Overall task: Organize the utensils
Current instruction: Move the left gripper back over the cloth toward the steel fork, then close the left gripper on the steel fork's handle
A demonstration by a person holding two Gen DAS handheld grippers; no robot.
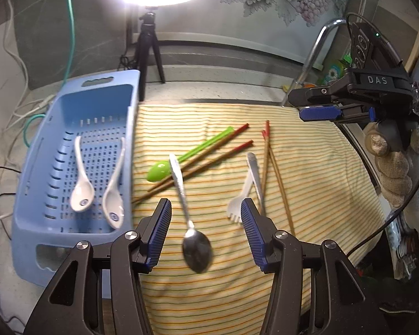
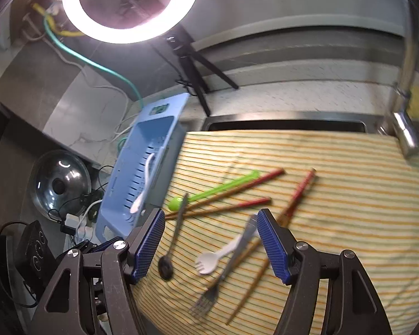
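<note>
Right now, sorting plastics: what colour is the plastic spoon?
Bright green spoon, clearest in the left wrist view.

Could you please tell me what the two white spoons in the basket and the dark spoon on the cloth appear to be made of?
The two white spoons look like glazed ceramic, possibly melamine: glossy white, thick curved handles, a small blue mark in each bowl. The dark spoon looks like polished metal, probably stainless steel: its bowl mirrors the surroundings and its handle shines silver.

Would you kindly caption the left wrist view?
Open left gripper above a metal spoon on striped cloth, blue basket alongside.
</note>
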